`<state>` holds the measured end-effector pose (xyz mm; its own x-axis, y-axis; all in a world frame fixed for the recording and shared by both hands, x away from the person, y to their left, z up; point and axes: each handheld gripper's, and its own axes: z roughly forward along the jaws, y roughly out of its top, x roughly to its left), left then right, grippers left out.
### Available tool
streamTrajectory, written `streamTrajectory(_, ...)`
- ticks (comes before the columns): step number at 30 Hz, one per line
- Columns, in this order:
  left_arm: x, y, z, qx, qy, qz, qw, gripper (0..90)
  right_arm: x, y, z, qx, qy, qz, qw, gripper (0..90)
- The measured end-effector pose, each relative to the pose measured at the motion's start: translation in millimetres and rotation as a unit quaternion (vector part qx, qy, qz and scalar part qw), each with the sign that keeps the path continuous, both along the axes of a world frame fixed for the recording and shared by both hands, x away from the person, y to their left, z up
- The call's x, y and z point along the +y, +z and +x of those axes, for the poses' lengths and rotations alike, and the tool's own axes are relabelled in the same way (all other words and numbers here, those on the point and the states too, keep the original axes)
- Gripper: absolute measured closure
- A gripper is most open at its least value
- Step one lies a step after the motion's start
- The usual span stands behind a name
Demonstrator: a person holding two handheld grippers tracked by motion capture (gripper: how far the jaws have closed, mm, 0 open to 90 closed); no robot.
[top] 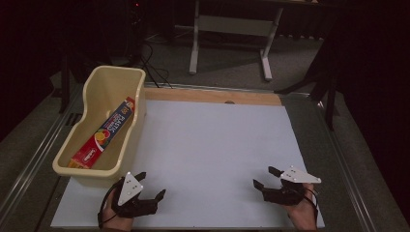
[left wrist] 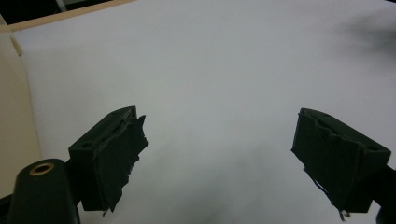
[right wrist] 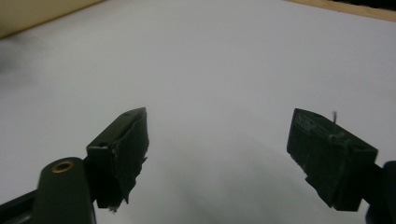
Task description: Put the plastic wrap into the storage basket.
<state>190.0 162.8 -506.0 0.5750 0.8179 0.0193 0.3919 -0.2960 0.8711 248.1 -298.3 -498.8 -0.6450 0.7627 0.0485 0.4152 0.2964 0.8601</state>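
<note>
A cream plastic tub [top: 89, 89] stands at the left of the white board [top: 212, 145], and a red box of plastic wrap [top: 103, 133] lies slanted inside it. Near the board's front left my left gripper [top: 151, 185] rests open, nothing between its jaws; in the left gripper view [left wrist: 219, 149] bare white board shows between the wide-apart pads. At the front right my right gripper [top: 265, 177] is open too, and the right gripper view [right wrist: 217, 144] has white surface alone between its jaws.
A strip of wooden tabletop [top: 212, 96] runs along the board's far edge. Beyond it stand a white table frame [top: 229, 38] and cables [top: 153, 67] on the grey floor. The tub's wall [left wrist: 14, 116] rises at the left of the left gripper view.
</note>
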Motion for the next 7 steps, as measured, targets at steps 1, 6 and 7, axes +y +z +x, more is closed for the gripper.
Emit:
streamTrajectory(1,0.3,0.0,0.1,0.0,0.0,0.0,1.0,15.4,-2.0,0.5,-1.8,-0.002,0.0,0.004,1.0,19.9)
streamTrajectory(6,-0.8,-0.6,0.8,0.001,0.003,-0.001,1.0,15.4,-6.7,0.1,-4.9,-0.003,-0.001,0.008,1.0,19.8)
streamTrajectory(7,-1.4,-0.8,0.6,0.001,0.002,-0.001,1.0,15.4,-6.5,-0.5,-4.2,-0.003,-0.002,0.007,1.0,19.7)
